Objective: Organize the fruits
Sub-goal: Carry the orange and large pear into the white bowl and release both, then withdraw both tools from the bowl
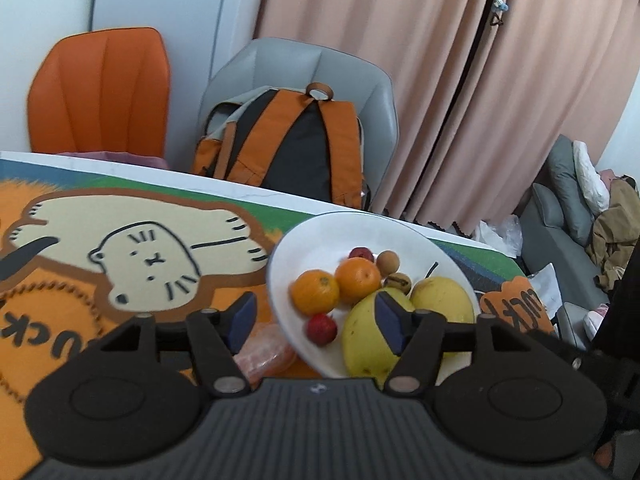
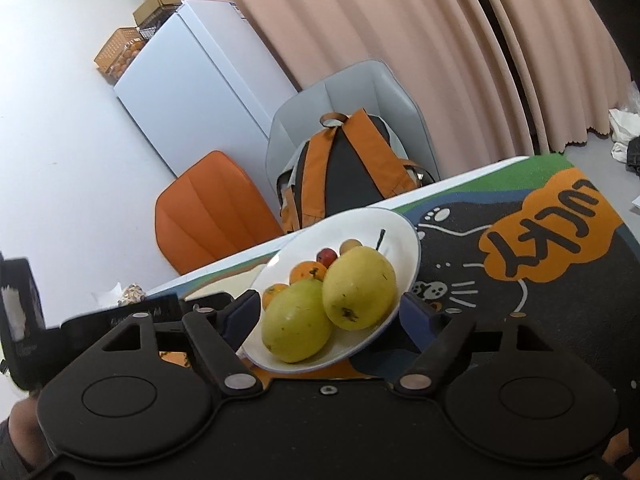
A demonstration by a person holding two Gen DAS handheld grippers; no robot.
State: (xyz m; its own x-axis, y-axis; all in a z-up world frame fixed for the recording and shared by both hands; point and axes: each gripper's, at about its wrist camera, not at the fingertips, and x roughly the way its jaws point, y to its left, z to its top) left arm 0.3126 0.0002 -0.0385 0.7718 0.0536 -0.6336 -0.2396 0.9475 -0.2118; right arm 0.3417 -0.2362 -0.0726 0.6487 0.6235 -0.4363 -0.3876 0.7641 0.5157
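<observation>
- Cartoon-printed mat (image 1: 132, 264) covers the table under a white plate (image 1: 304, 240) of fruit.
- On the plate: two yellow-green mangoes (image 2: 297, 322), two oranges (image 1: 315, 292), small red fruits (image 1: 321, 329) (one near the rim).
- Left gripper (image 1: 316, 320) spread open, holding nothing, plate rim between its fingers.
- Right gripper (image 2: 332, 316) open, straddling the plate without touching.
- Beyond: backpack (image 1: 296, 140) on a grey chair (image 1: 352, 76).

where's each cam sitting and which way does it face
Left wrist: on the left gripper, facing across the plate to the chairs; its open fingers show.
Right wrist: on the right gripper, facing over the plate toward the fridge; open fingers and a bit of hand show.
Shared: plate, mangoes, backpack.
</observation>
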